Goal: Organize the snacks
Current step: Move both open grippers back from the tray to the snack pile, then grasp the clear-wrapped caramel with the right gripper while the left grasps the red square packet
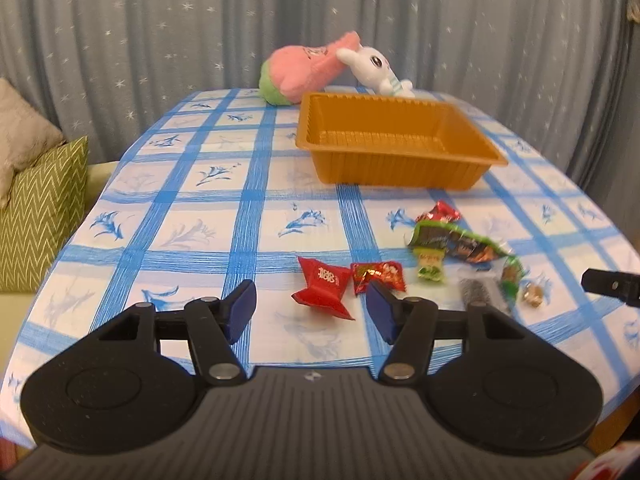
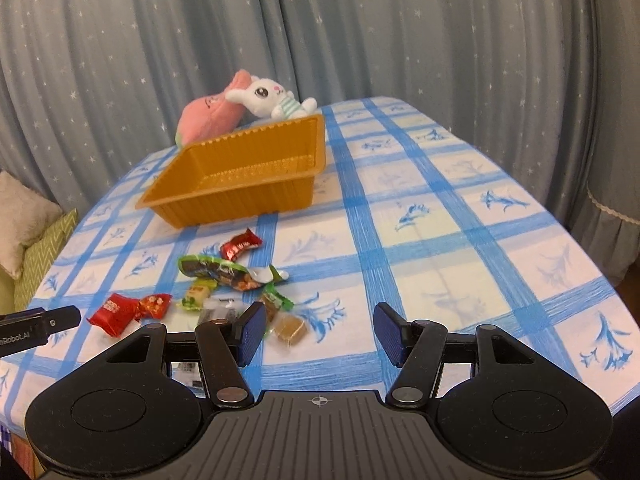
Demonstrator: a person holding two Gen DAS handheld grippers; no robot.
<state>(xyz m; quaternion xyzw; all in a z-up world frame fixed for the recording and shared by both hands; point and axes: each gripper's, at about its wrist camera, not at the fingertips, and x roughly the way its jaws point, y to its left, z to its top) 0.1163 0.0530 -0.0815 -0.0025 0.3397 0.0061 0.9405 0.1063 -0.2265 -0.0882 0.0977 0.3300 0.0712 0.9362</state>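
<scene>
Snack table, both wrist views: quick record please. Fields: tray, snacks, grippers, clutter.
tray: orange tray, empty, on checked tablecloth
snacks: loose wrapped pieces in front of tray, none in it; red candy nearest left gripper
grippers: left open, nothing between fingers; right gripper open, empty, caramel-coloured sweet just beyond its left finger
clutter: pink plush and white bunny plush behind tray

place: home living room | cues: starry curtains (image 1: 160, 40), plush toys (image 1: 304, 68), sofa cushions (image 1: 40, 208)
</scene>
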